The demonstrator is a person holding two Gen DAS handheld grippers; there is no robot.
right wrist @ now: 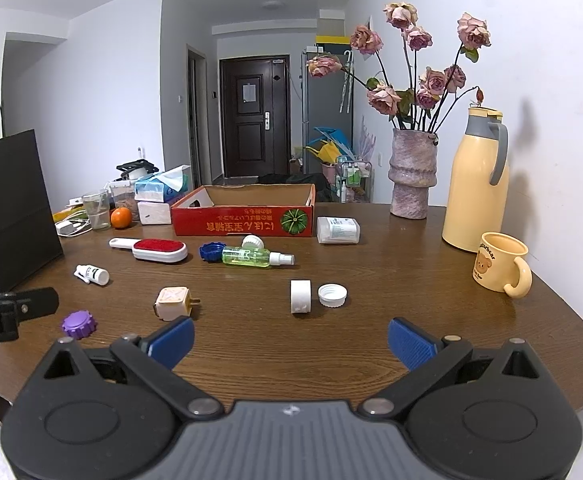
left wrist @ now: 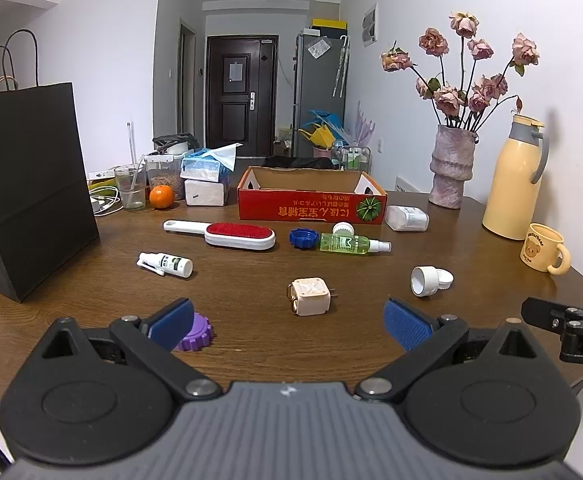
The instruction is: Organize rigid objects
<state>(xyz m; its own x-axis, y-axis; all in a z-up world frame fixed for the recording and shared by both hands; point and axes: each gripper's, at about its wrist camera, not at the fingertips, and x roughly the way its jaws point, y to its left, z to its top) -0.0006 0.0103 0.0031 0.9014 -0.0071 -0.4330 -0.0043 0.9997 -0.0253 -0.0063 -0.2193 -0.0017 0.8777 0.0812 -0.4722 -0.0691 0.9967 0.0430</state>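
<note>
Loose items lie on the brown table: a red lint brush (left wrist: 231, 233) (right wrist: 153, 249), a green spray bottle (left wrist: 351, 243) (right wrist: 253, 257), a blue cap (left wrist: 303, 238) (right wrist: 212, 251), a small white spray bottle (left wrist: 167, 264) (right wrist: 92, 274), a beige plug adapter (left wrist: 310, 296) (right wrist: 173, 303), a purple cap (left wrist: 199, 334) (right wrist: 78, 324), white caps (left wrist: 431, 280) (right wrist: 319, 295) and a white pill bottle (left wrist: 407, 218) (right wrist: 338, 230). An open red cardboard box (left wrist: 311, 208) (right wrist: 243, 222) stands behind them. My left gripper (left wrist: 289, 326) and right gripper (right wrist: 291, 344) are open, empty, near the front edge.
A black paper bag (left wrist: 31, 208) stands at the left. A vase of roses (right wrist: 411, 176), a yellow thermos (right wrist: 477, 184) and a yellow mug (right wrist: 499, 268) stand at the right. An orange (left wrist: 161, 196), a glass, tissue boxes and cables crowd the back left.
</note>
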